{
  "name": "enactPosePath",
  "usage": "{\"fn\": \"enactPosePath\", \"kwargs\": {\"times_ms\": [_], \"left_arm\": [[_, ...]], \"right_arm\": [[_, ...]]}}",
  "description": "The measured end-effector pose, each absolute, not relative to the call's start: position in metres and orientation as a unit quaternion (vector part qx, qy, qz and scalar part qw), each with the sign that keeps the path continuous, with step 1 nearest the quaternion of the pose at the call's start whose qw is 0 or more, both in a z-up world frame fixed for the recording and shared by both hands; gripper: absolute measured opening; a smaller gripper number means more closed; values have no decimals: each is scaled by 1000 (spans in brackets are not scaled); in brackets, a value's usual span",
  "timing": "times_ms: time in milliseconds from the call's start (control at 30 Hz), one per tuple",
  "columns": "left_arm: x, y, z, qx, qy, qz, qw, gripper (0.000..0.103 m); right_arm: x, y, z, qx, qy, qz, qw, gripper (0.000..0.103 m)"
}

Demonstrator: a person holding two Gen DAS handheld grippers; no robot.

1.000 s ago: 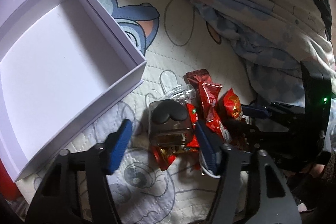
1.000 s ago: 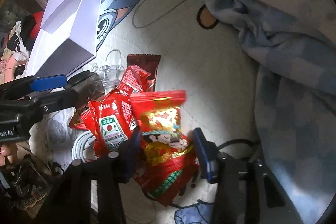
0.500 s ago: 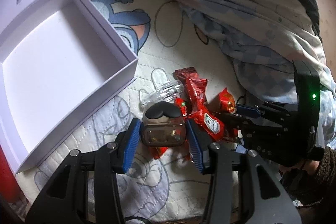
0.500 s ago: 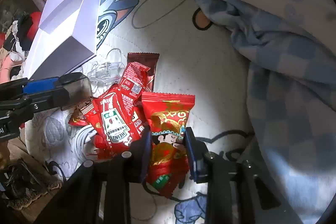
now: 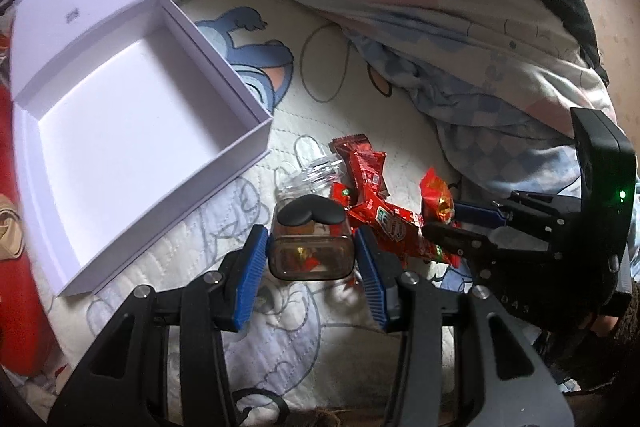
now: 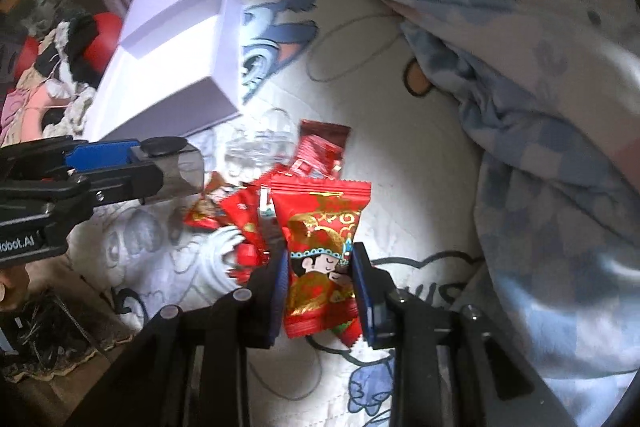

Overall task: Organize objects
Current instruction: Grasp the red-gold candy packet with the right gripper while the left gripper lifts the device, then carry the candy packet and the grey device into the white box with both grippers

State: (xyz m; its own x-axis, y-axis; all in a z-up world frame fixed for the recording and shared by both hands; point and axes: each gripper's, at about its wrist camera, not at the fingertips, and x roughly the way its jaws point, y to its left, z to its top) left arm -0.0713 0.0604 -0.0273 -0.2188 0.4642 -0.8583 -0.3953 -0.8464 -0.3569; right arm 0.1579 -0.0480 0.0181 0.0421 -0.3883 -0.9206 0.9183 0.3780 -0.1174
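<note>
My left gripper (image 5: 311, 243) is shut on a smoky translucent case (image 5: 312, 255) with a black heart-shaped piece on top, held just above the sheet. An open pale lilac box (image 5: 180, 203) lies to its left, nothing inside. My right gripper (image 6: 318, 267) is shut on a red candy packet (image 6: 320, 223) printed with a cartoon figure, raised off a pile of red sachets (image 6: 248, 215). The right wrist view shows the left gripper (image 6: 132, 167) with the case (image 6: 180, 171) at the left. In the left wrist view the packet (image 5: 438, 199) shows at the right.
A clear plastic item (image 5: 316, 171) and more red sachets (image 5: 372, 187) lie on the cartoon bedsheet beside the box (image 6: 228, 39). A white cable (image 6: 220, 255) curls under the pile. A bunched quilt (image 6: 520, 67) fills the right and back. Clutter sits past the bed's left edge.
Both grippers closed, the left onto the case and the right onto the candy packet. Both then rose, lifting their items off the sheet.
</note>
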Motion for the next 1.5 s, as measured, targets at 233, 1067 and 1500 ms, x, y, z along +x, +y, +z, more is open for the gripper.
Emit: {"fn": "enactPosePath", "kwargs": {"times_ms": [233, 1067, 1500], "left_arm": [[-56, 35, -11, -553, -28, 793, 254, 43], [-50, -51, 5, -543, -78, 820, 160, 43], [-99, -71, -13, -559, -72, 813, 146, 43]], "right_arm": [[188, -38, 28, 257, 484, -464, 696, 30], [300, -45, 37, 202, 495, -369, 760, 30], [324, -97, 32, 213, 499, -369, 755, 30]]}}
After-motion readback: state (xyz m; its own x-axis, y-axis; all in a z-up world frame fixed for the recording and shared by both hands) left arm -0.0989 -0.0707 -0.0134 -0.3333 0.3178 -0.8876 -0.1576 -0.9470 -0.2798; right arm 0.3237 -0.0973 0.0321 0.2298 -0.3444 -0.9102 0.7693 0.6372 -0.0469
